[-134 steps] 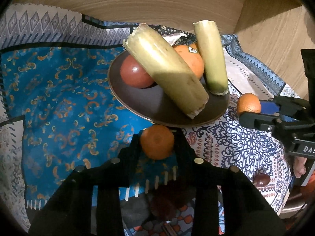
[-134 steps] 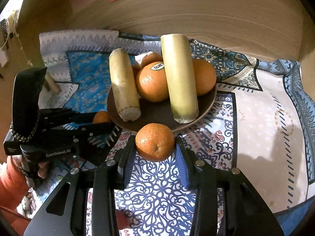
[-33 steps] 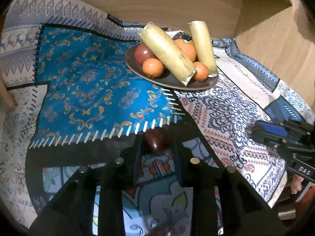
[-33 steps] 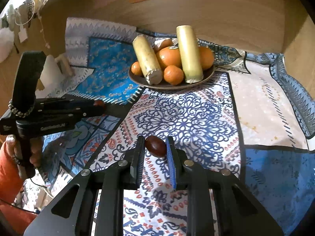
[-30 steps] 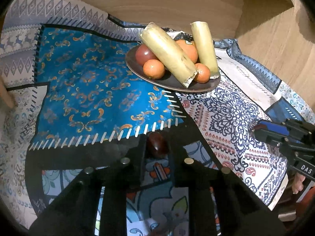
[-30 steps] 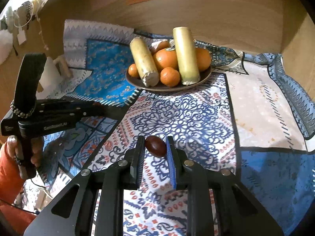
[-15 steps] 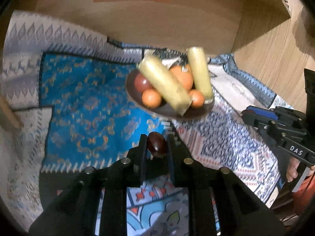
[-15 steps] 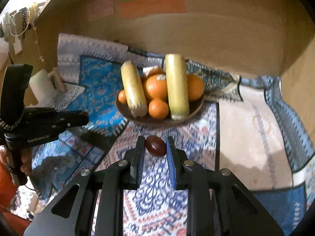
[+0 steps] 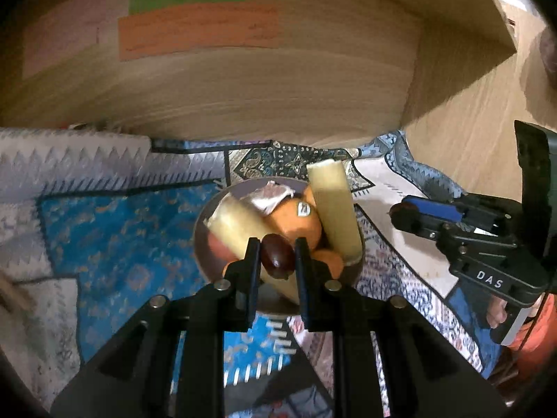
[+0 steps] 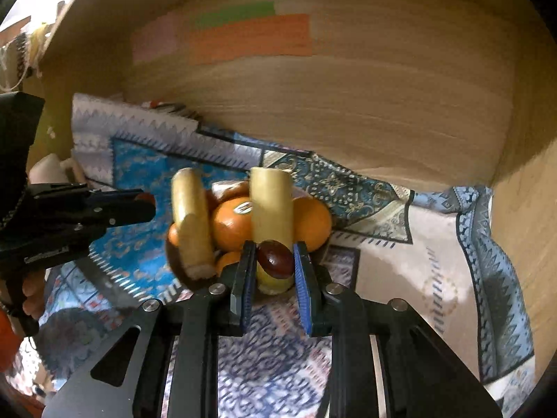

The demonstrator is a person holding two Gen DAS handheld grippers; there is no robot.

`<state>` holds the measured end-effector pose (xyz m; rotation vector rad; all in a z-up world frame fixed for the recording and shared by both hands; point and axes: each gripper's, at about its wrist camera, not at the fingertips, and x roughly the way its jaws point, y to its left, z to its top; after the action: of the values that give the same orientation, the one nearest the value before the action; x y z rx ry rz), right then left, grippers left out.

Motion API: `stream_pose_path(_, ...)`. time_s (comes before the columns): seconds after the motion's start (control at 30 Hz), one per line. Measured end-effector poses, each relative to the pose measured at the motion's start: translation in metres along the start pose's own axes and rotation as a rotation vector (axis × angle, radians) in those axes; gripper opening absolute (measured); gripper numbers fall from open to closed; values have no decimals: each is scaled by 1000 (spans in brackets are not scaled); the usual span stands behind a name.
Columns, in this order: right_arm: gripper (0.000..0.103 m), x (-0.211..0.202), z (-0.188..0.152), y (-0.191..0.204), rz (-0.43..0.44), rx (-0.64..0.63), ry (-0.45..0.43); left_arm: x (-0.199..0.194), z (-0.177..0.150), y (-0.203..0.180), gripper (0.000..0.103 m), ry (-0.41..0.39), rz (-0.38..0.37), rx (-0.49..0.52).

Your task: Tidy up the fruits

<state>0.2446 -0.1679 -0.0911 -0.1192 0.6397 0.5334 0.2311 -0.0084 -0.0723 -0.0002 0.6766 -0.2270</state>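
A dark brown plate (image 9: 200,240) (image 10: 171,256) holds two pale yellow cane pieces (image 9: 332,209) (image 10: 191,216), a stickered orange (image 9: 296,221) (image 10: 233,223) and smaller oranges. My left gripper (image 9: 277,256) is shut on a small dark red fruit (image 9: 277,256), held in the air in front of the plate. My right gripper (image 10: 275,261) is shut on another small dark red fruit (image 10: 275,257), also held before the plate. Each gripper shows in the other's view: the right one (image 9: 395,210), the left one (image 10: 148,205).
A patterned blue and white cloth (image 9: 115,240) (image 10: 393,244) covers the table. A wooden wall (image 9: 243,87) stands close behind the plate, with a side panel (image 9: 463,129) on the right. Small pale items (image 10: 52,170) lie at the far left.
Both grippers, each shut on a dark red fruit, have lifted from the cloth and moved forward to the plate, which now sits right in front of the fingertips.
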Motion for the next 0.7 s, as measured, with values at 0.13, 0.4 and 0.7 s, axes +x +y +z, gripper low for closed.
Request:
stream_pose_path(0.13, 20, 14, 4, -7, -5, 1, 22, 21, 12, 0, 19, 23, -5, -5)
stream_pose_path(0.4, 20, 45, -1, -25, 0, 39, 94, 53, 26, -3, 19, 59, -21, -5)
stream_pose_path(0.7, 20, 65, -8, -34, 55, 82, 154, 62, 28, -5, 19, 52, 4, 18)
